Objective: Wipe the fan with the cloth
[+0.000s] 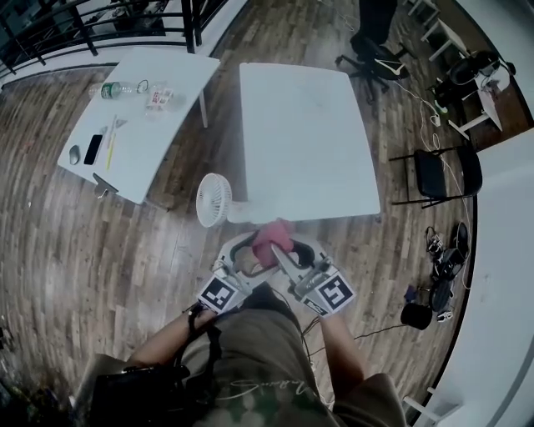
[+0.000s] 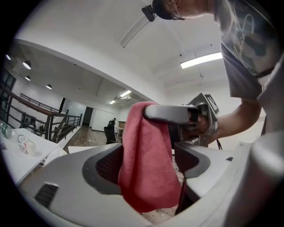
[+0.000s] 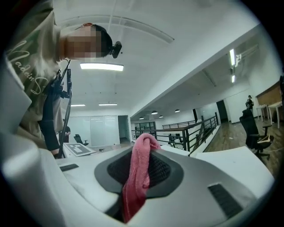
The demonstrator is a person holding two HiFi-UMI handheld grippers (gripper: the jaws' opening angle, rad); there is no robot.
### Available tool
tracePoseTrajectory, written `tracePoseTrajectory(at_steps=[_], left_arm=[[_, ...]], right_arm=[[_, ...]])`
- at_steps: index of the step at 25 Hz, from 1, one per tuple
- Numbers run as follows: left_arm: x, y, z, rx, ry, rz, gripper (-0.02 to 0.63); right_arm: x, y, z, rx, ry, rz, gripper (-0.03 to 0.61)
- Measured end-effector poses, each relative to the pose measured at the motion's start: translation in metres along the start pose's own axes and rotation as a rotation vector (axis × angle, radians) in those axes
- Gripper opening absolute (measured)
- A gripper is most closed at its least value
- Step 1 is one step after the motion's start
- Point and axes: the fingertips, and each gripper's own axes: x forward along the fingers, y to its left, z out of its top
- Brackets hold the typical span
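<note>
A small white fan stands at the near left corner of the white table, its grille turned left. Just in front of it hangs the pink cloth, held up by my right gripper, which is shut on the cloth. My left gripper faces the right one with its jaws open wide. The cloth hangs loose between those open jaws of the left gripper, draped from a finger of the right gripper above. Both grippers are close to my body and short of the fan.
A second white table at the left carries a bottle, a phone and a mouse. Black chairs stand at the right, cables and bags lie on the wooden floor. A black railing runs along the back.
</note>
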Motion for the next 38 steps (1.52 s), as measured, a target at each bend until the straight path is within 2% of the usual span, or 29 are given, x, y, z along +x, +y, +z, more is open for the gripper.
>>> tracePoseTrajectory(at_steps=[2,5,7,9,10,11,13,14,17,20,23,26,28,30,32,35,38], left_arm=[[-0.001,-0.010,0.000,-0.006,0.007,-0.022,0.381],[-0.002,-0.014,0.001,-0.007,0.011,-0.025,0.385],[-0.005,-0.010,0.003,-0.006,0.003,-0.008,0.386],[-0.012,-0.002,0.006,-0.013,-0.014,0.031,0.387],[-0.017,0.002,0.008,-0.019,-0.028,0.051,0.356],[-0.022,0.006,0.010,-0.026,-0.043,0.062,0.272],[-0.031,0.010,0.012,-0.031,-0.061,0.058,0.143],[-0.033,0.010,0.013,-0.025,-0.062,0.051,0.102],[-0.038,0.009,0.012,-0.028,-0.051,0.034,0.055],[-0.045,0.013,0.013,-0.066,-0.066,0.031,0.049],[-0.054,0.018,0.013,-0.076,-0.073,0.032,0.052],[-0.061,0.021,0.004,-0.100,-0.066,0.023,0.052],[-0.066,0.026,-0.002,-0.111,-0.050,0.041,0.052],[-0.069,0.036,-0.007,-0.100,-0.025,0.081,0.052],[-0.074,0.048,-0.011,-0.079,-0.007,0.122,0.052],[-0.084,0.068,-0.021,-0.060,0.005,0.176,0.052],[-0.090,0.087,-0.039,-0.041,0.032,0.225,0.052]], right_arm=[[0.001,0.008,0.011,-0.023,0.002,-0.010,0.083],[0.004,0.037,0.016,-0.035,0.048,0.060,0.083],[0.006,0.060,0.011,-0.061,0.111,0.104,0.083],[0.007,0.071,0.007,-0.096,0.133,0.096,0.084],[0.007,0.072,0.005,-0.096,0.131,0.078,0.084],[0.006,0.071,0.005,-0.087,0.116,0.058,0.087],[0.008,0.065,0.009,-0.067,0.056,0.024,0.091],[0.009,0.064,0.010,-0.054,0.031,0.016,0.091],[0.010,0.066,0.008,-0.010,0.000,0.003,0.092],[0.005,0.053,0.003,0.035,-0.029,-0.083,0.094],[0.000,0.035,-0.021,0.180,-0.013,-0.155,0.111],[0.003,0.032,-0.040,0.313,-0.011,-0.149,0.114],[0.004,0.035,-0.040,0.338,-0.030,-0.130,0.119],[0.003,0.036,-0.033,0.309,-0.049,-0.114,0.143],[-0.003,0.031,-0.027,0.268,-0.070,-0.124,0.214],[-0.021,0.015,-0.013,0.203,-0.126,-0.193,0.225],[-0.025,0.014,-0.001,0.045,-0.137,-0.202,0.225]])
